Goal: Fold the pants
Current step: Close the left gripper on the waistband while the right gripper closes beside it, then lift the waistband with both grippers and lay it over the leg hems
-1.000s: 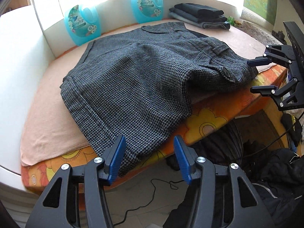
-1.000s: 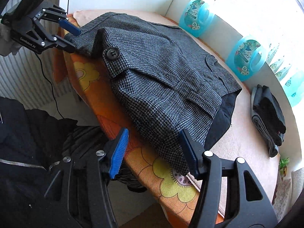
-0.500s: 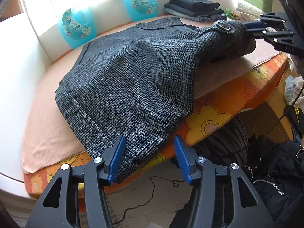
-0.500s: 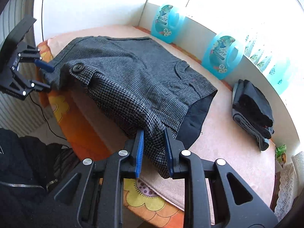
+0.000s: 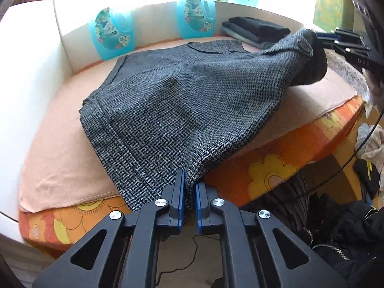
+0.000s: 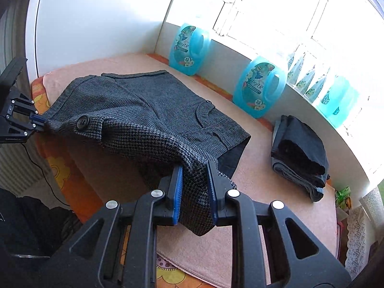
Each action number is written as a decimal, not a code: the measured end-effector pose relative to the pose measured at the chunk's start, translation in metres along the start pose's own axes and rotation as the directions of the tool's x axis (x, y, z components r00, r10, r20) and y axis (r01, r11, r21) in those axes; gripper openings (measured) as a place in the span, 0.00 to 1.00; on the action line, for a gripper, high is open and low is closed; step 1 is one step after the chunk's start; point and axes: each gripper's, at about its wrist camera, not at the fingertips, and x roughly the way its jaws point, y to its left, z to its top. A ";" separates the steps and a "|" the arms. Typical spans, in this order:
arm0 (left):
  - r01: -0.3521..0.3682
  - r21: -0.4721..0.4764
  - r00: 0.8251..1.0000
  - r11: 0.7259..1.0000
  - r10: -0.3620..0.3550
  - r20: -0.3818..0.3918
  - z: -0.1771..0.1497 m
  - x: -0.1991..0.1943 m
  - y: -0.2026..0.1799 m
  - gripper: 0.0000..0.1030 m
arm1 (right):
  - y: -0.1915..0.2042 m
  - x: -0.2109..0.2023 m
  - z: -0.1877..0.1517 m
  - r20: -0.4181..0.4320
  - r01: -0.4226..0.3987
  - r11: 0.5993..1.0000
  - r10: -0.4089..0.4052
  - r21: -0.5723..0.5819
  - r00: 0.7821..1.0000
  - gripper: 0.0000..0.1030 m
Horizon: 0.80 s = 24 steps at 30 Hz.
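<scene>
- Now the left hand-held gripper (image 5: 189,193) has its blue pads drawn in on the near hem corner of the pants (image 5: 182,100); a second ago those jaws stood wide apart just short of the cloth, so the grip on this side is new
- The right hand-held gripper (image 6: 195,189) is likewise clamped on a fold of the houndstooth fabric near the waistband; it closed half a second ago and has kept its hold
- The near layer of the pants is lifted and stretched between the two grippers, with the button (image 6: 82,121) end raised off the surface, where a second ago it lay slack
- The rest of the pants lies flat on the peach towel (image 5: 60,158) that covers the flowered counter (image 5: 283,158), with the far edge close to two blue detergent bottles (image 5: 111,34)
- A stack of folded dark clothes (image 6: 302,153) sits apart from the pants, towards the window
- With both corners held, the fold looks ready to begin: my reading is that the lifted layer would be carried over the part lying flat
- The risk I see is uneven tension, since the thick weave bunches between the right jaws and could slip or crease when moved
</scene>
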 end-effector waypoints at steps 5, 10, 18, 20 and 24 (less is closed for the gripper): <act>-0.047 -0.053 0.994 0.998 0.052 0.099 0.015 -0.019 0.015 0.05 | 0.010 -0.012 -0.007 0.013 0.005 1.000 -0.005 -0.002 1.000 0.19; -0.096 -0.063 0.974 0.993 0.106 0.199 0.040 -0.039 0.033 0.05 | 0.011 -0.016 0.002 0.040 0.018 1.000 -0.017 -0.010 0.999 0.19; -0.175 -0.048 0.928 0.983 0.181 0.325 0.095 -0.044 0.057 0.04 | -0.005 -0.003 0.039 0.091 0.063 0.998 -0.060 -0.027 0.994 0.19; -0.172 -0.064 0.921 0.983 0.184 0.343 0.111 -0.039 0.066 0.04 | -0.012 0.004 0.049 0.096 0.071 0.997 -0.068 -0.027 0.993 0.19; -0.193 -0.082 0.905 0.978 0.210 0.369 0.141 -0.026 0.081 0.02 | -0.027 0.025 0.069 0.095 0.085 0.996 -0.082 -0.027 0.992 0.19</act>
